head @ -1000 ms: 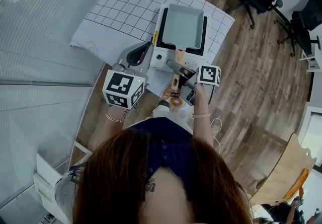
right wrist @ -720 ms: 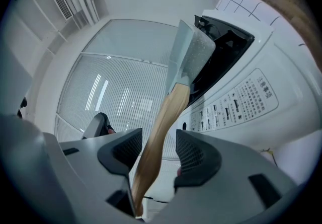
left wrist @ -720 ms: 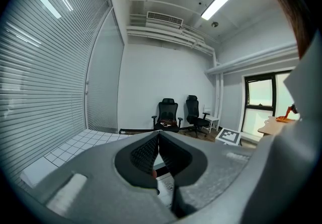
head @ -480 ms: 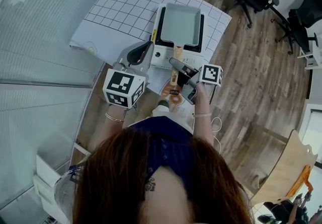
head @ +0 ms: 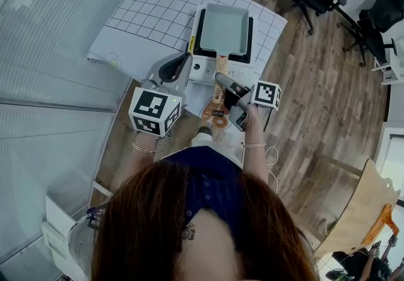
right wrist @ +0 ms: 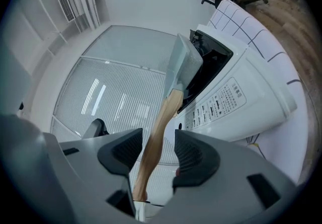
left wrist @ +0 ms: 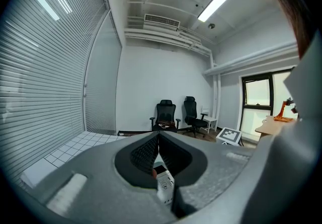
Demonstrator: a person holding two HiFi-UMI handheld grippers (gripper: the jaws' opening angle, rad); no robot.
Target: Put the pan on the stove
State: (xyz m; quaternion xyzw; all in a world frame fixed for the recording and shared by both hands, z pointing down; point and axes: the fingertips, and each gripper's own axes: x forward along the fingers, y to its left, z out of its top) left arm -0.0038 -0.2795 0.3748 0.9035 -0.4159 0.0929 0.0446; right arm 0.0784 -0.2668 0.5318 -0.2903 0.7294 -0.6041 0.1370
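**Pan on the stove, right jaws loose around the handle**

The rectangular pan (head: 223, 28) is seen resting flat on the white induction stove (head: 203, 71), which stands on the gridded table mat (head: 148, 14). Its wooden handle (right wrist: 160, 117) is pointed toward 6 o'clock, over the control panel and toward the person.

The right gripper (right wrist: 157, 145) is placed around that handle. Its jaws are parted, and a gap shows on each side, so nothing is clenched. The left gripper (left wrist: 158, 140) is held at about 8 o'clock from the stove, just beside its corner. Its jaws are closed together and empty, and it is aimed out across the room.

The placing itself is judged done, and the letting-go is the step in hand. For the next move, the right gripper would need to be drawn back toward 6 o'clock along the line of the handle. The jaws should be kept parted, so that the wood is not caught and the pan is not dragged off the cooking surface.
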